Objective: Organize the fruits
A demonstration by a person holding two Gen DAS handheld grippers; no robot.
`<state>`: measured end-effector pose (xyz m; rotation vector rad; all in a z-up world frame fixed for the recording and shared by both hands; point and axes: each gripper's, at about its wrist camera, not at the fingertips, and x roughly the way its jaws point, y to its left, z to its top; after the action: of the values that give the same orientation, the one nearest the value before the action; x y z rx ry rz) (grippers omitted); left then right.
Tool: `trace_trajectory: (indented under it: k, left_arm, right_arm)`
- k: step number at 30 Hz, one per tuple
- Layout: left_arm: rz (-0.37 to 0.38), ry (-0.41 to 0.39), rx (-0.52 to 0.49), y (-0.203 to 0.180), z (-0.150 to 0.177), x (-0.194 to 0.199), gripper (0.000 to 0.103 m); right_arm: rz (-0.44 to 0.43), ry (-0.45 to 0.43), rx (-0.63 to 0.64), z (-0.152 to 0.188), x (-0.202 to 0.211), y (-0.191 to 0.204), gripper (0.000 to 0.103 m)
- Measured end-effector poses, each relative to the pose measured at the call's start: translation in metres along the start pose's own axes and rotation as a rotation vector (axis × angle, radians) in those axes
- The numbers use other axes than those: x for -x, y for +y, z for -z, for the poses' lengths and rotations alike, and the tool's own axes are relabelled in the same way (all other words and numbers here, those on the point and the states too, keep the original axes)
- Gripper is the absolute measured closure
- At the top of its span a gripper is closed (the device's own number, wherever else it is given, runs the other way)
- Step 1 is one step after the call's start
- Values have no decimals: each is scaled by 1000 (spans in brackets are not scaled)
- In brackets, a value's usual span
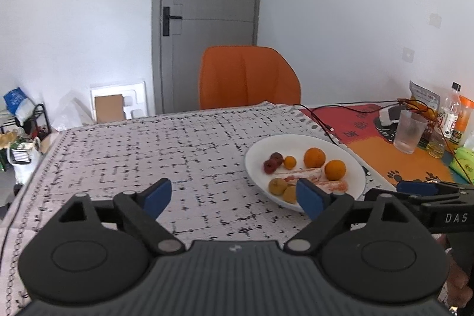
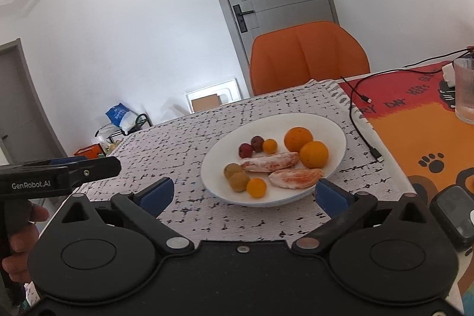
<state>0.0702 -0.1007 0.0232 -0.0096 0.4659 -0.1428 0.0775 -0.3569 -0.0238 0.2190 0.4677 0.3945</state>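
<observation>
A white plate (image 2: 331,126) on the patterned tablecloth holds two oranges (image 2: 313,154), two peeled citrus segments (image 2: 294,178), two small kumquats (image 2: 256,187), two brown longans (image 2: 239,181) and two dark red fruits (image 2: 246,150). The plate also shows in the left wrist view (image 1: 352,159). My right gripper (image 2: 244,194) is open and empty, just in front of the plate's near rim. My left gripper (image 1: 234,196) is open and empty, left of the plate, its right fingertip (image 1: 308,197) over the plate's near edge.
An orange chair (image 1: 248,76) stands at the table's far side. A black cable (image 2: 360,120) lies right of the plate. A glass (image 1: 410,132), bottles (image 1: 448,111) and packets stand at the far right on an orange mat (image 2: 420,135). A dark device (image 2: 454,215) lies near right.
</observation>
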Motion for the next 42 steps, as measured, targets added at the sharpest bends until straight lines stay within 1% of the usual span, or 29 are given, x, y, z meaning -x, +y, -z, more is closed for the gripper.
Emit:
trace_trajectory:
  k: [2,7,15,19,23,35,42]
  left_arm:
    - [-12,-3,7,4,1,5,8]
    - [-39,-9,23,15,3,17,5]
    - [-83,-8,39,29,7,37,4]
    - [-108,6,36,34,9,44,3]
    - [-131,7,23,39,11,52,3]
    - [-160,11,63,56,18,66,3]
    - [-165,31,44,56,26,63,3]
  right_arm:
    - [-5,1,3,0,1,3,0]
    - [-15,-4,14,-1,6,12,0]
    - [-26,1,13,-2,14,26,0]
    - [-25,7,25,-3,19,33,0]
    - [-51,13,30,-4,26,40,0]
    - [-32,34,96,0,29,61,0]
    - [-28,39,105,3,28,61,0]
